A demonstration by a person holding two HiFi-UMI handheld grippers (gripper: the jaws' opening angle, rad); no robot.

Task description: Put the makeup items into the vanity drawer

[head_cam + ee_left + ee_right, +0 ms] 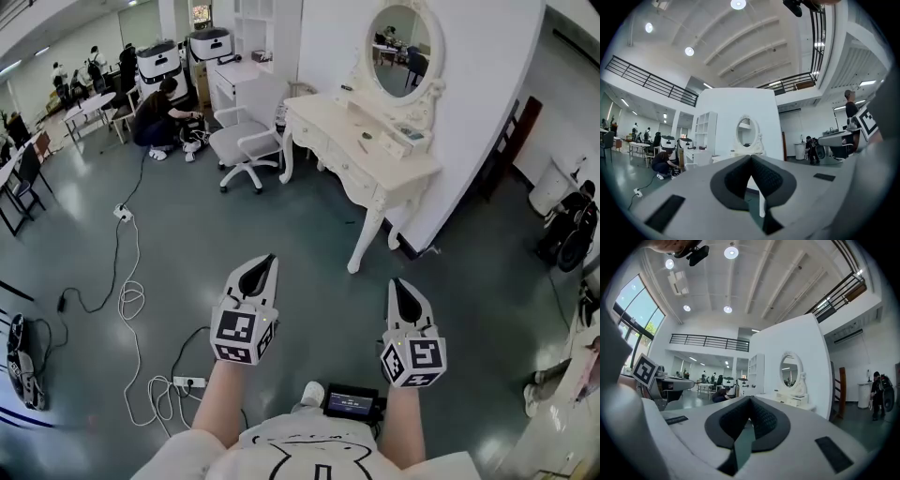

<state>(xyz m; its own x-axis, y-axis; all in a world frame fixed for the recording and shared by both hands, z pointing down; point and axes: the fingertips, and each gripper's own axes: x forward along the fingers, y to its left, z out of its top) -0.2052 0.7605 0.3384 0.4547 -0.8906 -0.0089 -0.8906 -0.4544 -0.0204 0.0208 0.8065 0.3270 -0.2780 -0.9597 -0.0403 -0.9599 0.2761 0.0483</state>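
Both tongs are clenched on nothing. My left tongs (269, 261) and my right tongs (396, 283) hang in front of me over the grey floor (281, 225), each with its 2 dark pads pressed tip to tip. The left gripper view shows the left tongs (751, 157) closed at the tip with only air in the hollow behind. The right gripper view shows the same for the right tongs (750, 398). The 2 are side by side and well apart from each other, both pointing toward the vanity (323, 120).

That vanity stands well ahead of me, against a white wall (487, 84). It is cream white with curved, carved legs and a row of drawer fronts (349, 169) along its near side. An oval mirror (398, 37) in an ornate frame rises from the back. On its worktop lies a small dark item (364, 138), and near the mirror's foot sits a low white box (409, 141) with something on it. Both are too small for me to say what they are. I cannot tell whether any drawer is pulled out.

A white office chair (246, 141) stands just left of the vanity, and beyond it a person (159, 108) crouches on the floor. A white cable (131, 300) loops across the floor at my left to a power strip (187, 382). A small screen (352, 404) sits at my waist, between my forearms.
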